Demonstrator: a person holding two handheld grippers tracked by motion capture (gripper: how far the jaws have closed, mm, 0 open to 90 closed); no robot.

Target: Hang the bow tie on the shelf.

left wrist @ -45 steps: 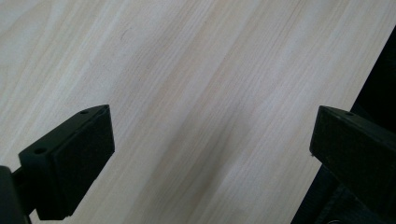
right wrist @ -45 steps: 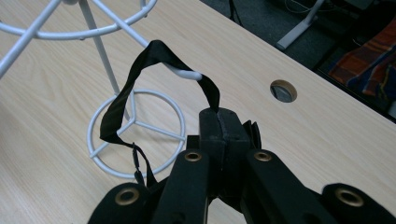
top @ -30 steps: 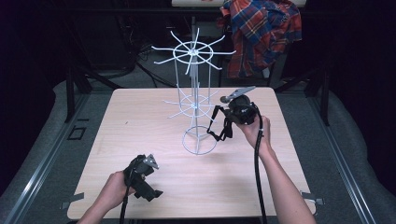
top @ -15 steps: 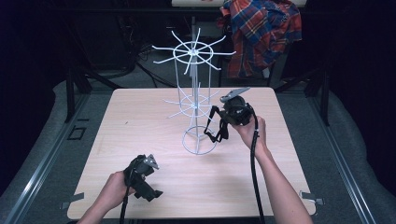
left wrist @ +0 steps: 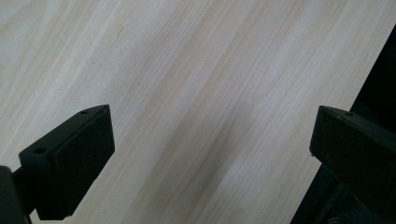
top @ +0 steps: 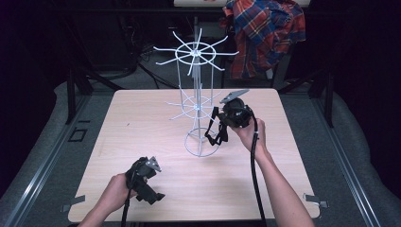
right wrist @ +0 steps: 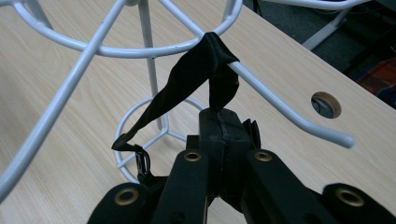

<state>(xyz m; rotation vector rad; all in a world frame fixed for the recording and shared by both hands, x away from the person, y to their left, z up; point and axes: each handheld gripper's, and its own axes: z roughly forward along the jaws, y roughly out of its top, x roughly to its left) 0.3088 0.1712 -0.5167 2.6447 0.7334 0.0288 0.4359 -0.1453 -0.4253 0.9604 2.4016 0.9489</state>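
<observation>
Our right gripper [right wrist: 219, 135] clamped a black fabric strap [right wrist: 196, 74] draped over the white wire rack's [top: 196, 101] hook; our left gripper [left wrist: 210, 149] stood open, well apart.

The strap [right wrist: 187, 79] runs down behind the right gripper [right wrist: 223, 135] in the right gripper view — its lower end and buckle are lost in the dark at the bottom edge. In the high view the strap [top: 215, 127] is too small to show how it sits on the rack [top: 196, 101]. The rack's top is cut off by the upper edge of the right gripper view. The left gripper [left wrist: 210, 154] has its right jaw cut by the picture's edge; in the high view its tips [top: 153, 195] are too dark to separate. The shirt [top: 265, 33] at the far edge is cropped on top.
</observation>
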